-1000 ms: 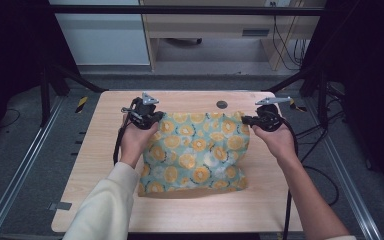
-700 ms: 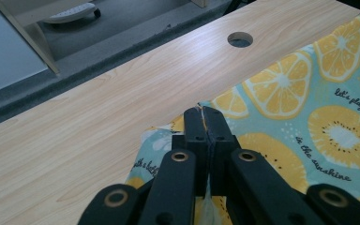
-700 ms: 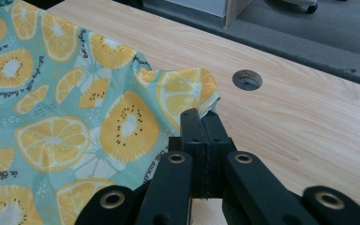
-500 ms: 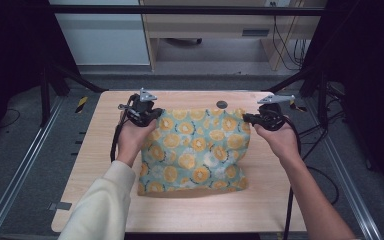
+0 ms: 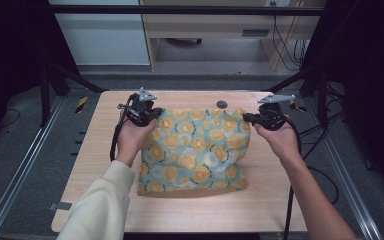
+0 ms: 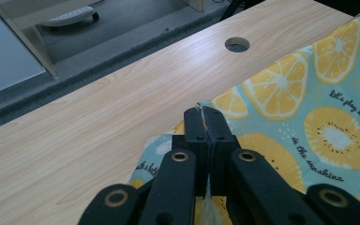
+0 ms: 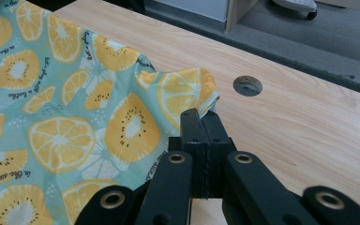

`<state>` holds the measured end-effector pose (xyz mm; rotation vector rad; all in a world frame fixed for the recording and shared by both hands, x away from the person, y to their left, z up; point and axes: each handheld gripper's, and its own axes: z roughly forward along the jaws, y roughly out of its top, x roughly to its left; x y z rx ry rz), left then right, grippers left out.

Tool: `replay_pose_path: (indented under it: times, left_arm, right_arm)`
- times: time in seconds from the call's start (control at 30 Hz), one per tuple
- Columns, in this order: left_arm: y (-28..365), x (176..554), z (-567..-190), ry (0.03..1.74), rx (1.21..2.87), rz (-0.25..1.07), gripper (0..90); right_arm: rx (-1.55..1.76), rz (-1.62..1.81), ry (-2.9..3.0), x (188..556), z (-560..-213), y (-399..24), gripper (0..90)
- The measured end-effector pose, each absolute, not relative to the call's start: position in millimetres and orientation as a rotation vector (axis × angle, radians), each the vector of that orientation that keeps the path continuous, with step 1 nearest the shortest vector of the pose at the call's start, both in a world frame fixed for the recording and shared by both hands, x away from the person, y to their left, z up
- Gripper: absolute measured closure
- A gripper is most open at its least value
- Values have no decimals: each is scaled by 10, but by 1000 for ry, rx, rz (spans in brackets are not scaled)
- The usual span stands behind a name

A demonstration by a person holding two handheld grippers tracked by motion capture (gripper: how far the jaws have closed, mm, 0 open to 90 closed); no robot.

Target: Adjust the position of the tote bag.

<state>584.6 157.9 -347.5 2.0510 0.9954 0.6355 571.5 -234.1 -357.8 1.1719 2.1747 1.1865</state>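
A teal cloth (image 5: pixel 195 150) printed with orange and kiwi slices lies spread on the wooden table (image 5: pixel 100 155). My left gripper (image 5: pixel 153 115) is shut on the cloth's far left corner. In the left gripper view the cloth's (image 6: pixel 309 117) edge runs up between the left gripper's (image 6: pixel 206 113) closed jaws. My right gripper (image 5: pixel 248 118) is shut on the far right corner. There the cloth's (image 7: pixel 75 122) folded corner curls at the tips of the right gripper (image 7: pixel 200 115). Both hands rest low at the cloth's far edge.
A round cable hole (image 5: pixel 222 104) sits in the table just beyond the cloth's far edge, between the two grippers. Bare wood lies on either side of the cloth. Black frame posts (image 5: pixel 47 90) stand at the table's far corners, and a wooden desk (image 5: pixel 205 35) stands behind.
The right gripper has edged slightly to the right and the cloth's far edge lies a little straighter. Both grips are unchanged.
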Motion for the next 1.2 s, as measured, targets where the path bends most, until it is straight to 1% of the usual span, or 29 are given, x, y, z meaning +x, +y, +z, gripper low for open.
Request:
replay_pose_path:
  times: [0.17,0.3,0.47,0.73,0.97,1.07,1.17,1.2]
  left_arm:
    - [1575,5820,-3452,987,2037,637,900]
    - [1574,5740,-3414,948,2055,644,900]
    - [1589,5615,-3295,906,2059,638,900]
    - [1592,5612,-3146,901,2045,659,900]
    - [1615,5519,-3166,866,2051,672,900]
    - [1639,5357,-3212,813,2028,697,898]
    - [1647,5257,-3250,793,2021,694,898]
    - [1651,5155,-3291,782,2018,678,898]
  right_arm:
    - [1164,1189,2174,5696,-3562,-2350,900]
    - [1140,1185,2182,5640,-3530,-2362,900]
    - [1070,1163,2195,5499,-3430,-2360,900]
    - [1019,1150,2189,5425,-3250,-2319,900]
    - [981,1144,2193,5358,-3233,-2326,900]
    - [945,1161,2196,5188,-3263,-2334,900]
    - [916,1167,2206,5078,-3287,-2331,900]
    - [892,1172,2213,4973,-3319,-2329,900]
